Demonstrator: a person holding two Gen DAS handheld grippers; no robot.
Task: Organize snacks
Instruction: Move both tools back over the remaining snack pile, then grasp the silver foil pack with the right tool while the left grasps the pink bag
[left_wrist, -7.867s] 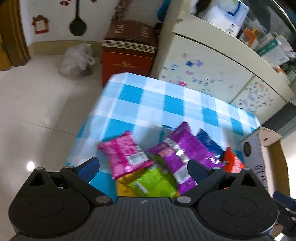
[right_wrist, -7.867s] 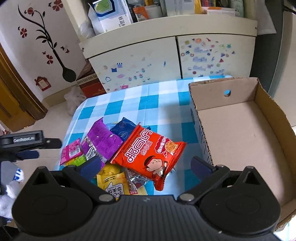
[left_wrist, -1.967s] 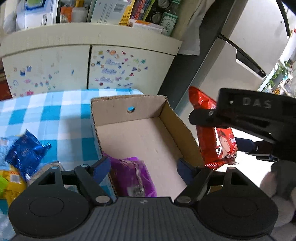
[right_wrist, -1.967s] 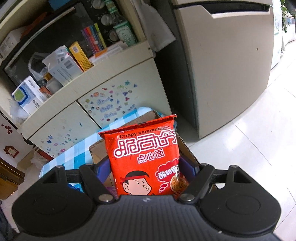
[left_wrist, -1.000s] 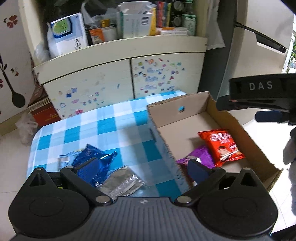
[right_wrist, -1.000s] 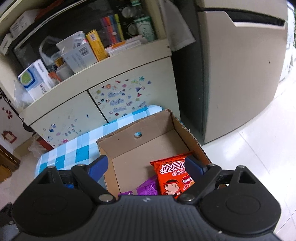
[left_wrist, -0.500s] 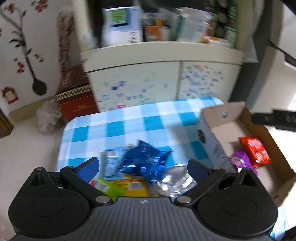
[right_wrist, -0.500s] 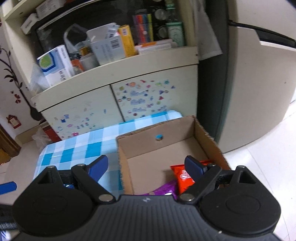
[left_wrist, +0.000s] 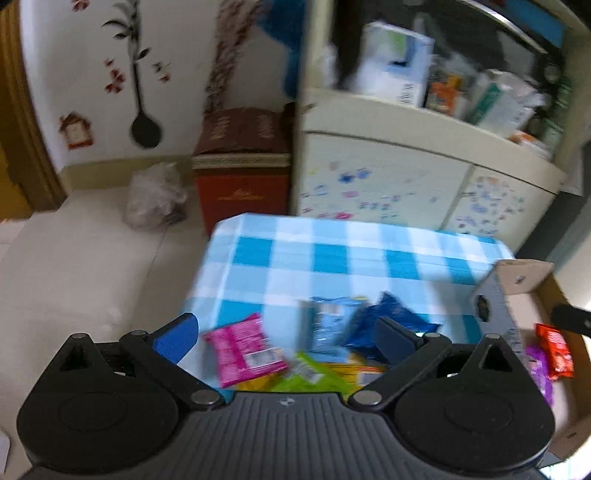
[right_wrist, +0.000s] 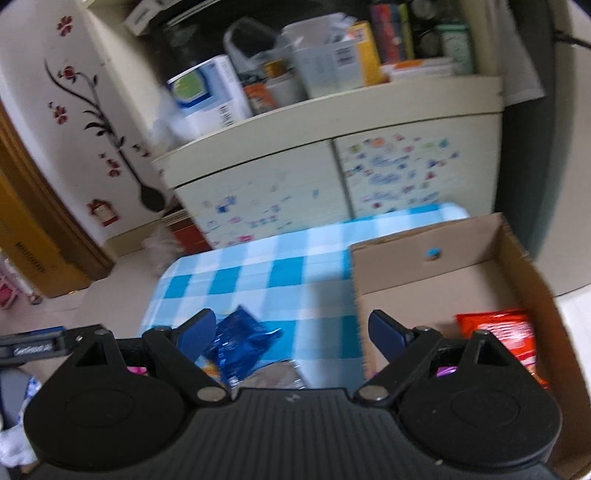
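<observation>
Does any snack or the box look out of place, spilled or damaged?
Nothing looks damaged or spilled. The loose packets, among them the pink packet and dark blue packet, lie in an untidy overlapping heap on the checkered tablecloth, outside the cardboard box.

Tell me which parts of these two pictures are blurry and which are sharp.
Left wrist view: motion blur smears the snack packets, such as the pink packet, and the cabinet; the left gripper stays sharp. Right wrist view: shelf clutter and the cardboard box are smeared, the right gripper crisp; fisheye bends both.
</observation>
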